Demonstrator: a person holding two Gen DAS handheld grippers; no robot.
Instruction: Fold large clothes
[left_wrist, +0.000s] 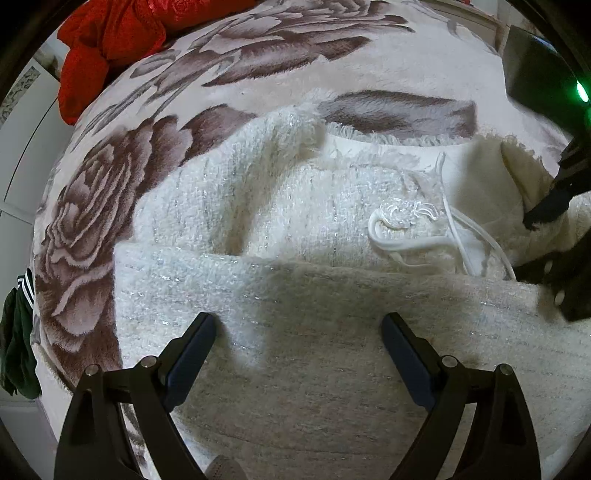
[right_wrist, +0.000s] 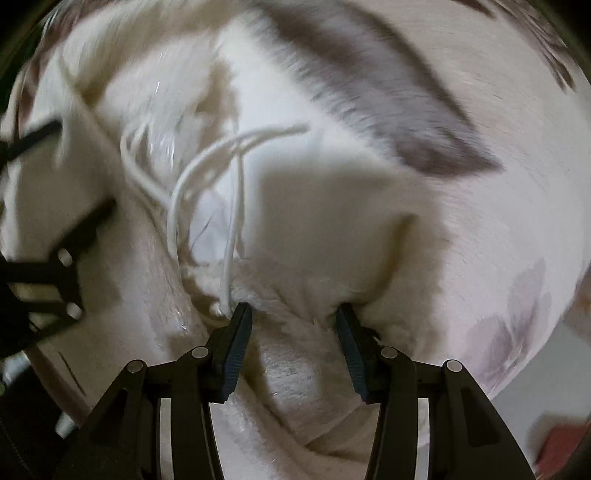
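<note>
Garment: your white fuzzy sweater (left_wrist: 295, 229) fills the frame's centre, long axis left to right.
Left hand-held gripper (left_wrist: 299, 325): released, hovering above its lower fold.
Right hand-held gripper (right_wrist: 293, 314): nearer, grasping the sweater.

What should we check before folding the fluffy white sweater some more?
1. Left gripper free to grab: ok, open, hovering over the sweater with nothing between its fingers.
2. Right gripper has a hold: cannot tell, cloth sits between its fingers with a gap showing, and the picture is blurred.
3. White cords out of the fold: not ok, they lie loose on top, and one runs to the right gripper's finger.
4. Sweater flat: not ok, it is bunched with a fold across it.
5. Sweater fully on the flowered blanket: cannot tell, its near edge is out of view.
6. Red clothes out of the way: ok, far off.
</note>
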